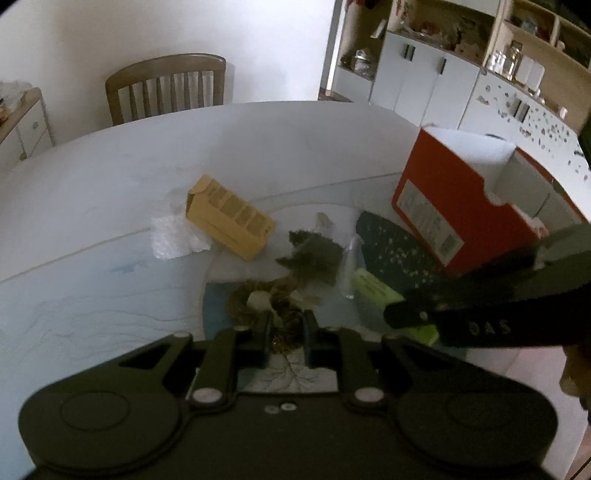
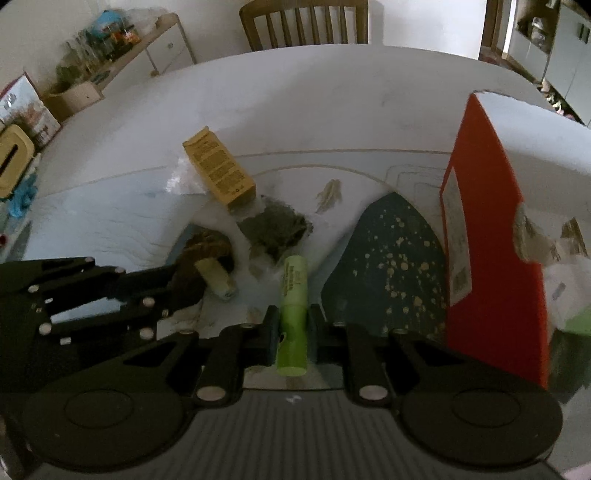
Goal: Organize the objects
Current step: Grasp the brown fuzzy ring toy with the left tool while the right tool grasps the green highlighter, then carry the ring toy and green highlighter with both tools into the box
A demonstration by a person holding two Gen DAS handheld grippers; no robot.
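My left gripper (image 1: 287, 332) is shut on a brown fibrous bundle (image 1: 285, 315) with a cream stub (image 1: 258, 300) on it. In the right wrist view this gripper (image 2: 184, 280) comes in from the left, and its tips are buried in the bundle (image 2: 210, 247). My right gripper (image 2: 293, 325) is shut on a light green tube (image 2: 293, 314) that points away along the fingers. In the left wrist view the right gripper (image 1: 397, 317) enters from the right, over the green tube (image 1: 373, 286).
On the pale round table (image 1: 110, 184) lie a yellow carton (image 1: 231, 221), white bubble wrap (image 1: 173, 238) and a grey-green fuzzy clump (image 1: 314, 254). A tall red box (image 2: 491, 240) stands close on the right. A chair (image 2: 306, 22) is at the far edge.
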